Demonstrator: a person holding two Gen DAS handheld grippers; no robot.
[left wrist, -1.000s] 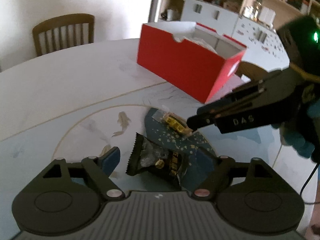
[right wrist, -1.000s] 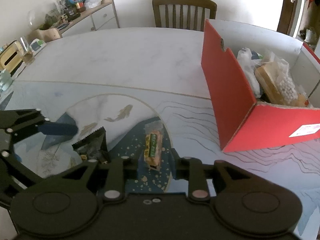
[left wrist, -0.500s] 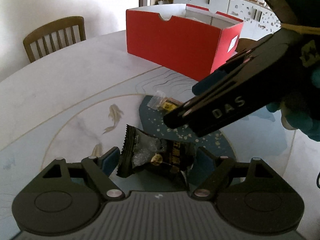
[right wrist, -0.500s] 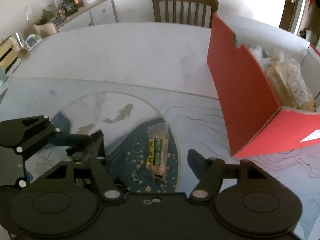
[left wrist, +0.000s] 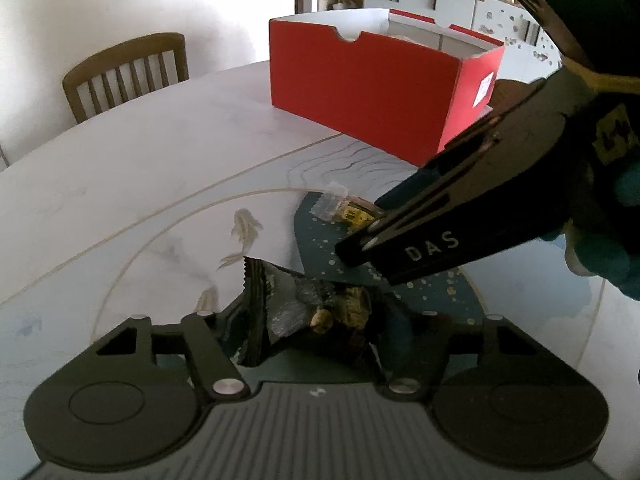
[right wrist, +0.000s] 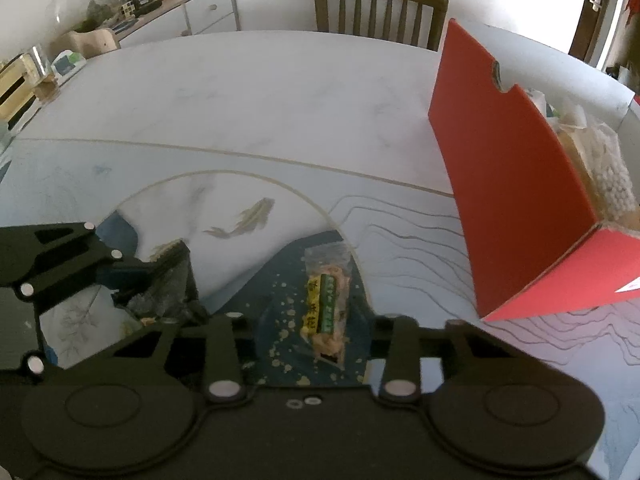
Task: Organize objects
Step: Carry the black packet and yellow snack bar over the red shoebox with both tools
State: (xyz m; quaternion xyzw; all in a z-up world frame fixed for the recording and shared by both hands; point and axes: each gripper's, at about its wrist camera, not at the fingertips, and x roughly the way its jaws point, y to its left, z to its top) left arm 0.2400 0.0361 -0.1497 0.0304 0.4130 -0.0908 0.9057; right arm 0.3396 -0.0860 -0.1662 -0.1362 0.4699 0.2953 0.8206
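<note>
While both claws sit low over the bench [right wrist: 248,92], we see that their jaws have just been closing, each around one snack. The left claw [left wrist: 316,320] now pinches the black snack packet [left wrist: 296,308], whose foil is crumpled and tilted up between the pads, where a second ago it lay flat between spread jaws. The right claw [right wrist: 316,328] has narrowed around the clear-wrapped snack bar [right wrist: 326,304], which lies on the dark blue painted patch; we judge the pads touch its sides, but they are mostly hidden. So both grasps seem made, and the lift comes next. The red box [right wrist: 504,184], already holding other bags, stands well apart at the far side. Its tall near wall must be cleared, and the two claws are close together, so they could collide. A wooden chair [right wrist: 380,8] stands behind the bench.
</note>
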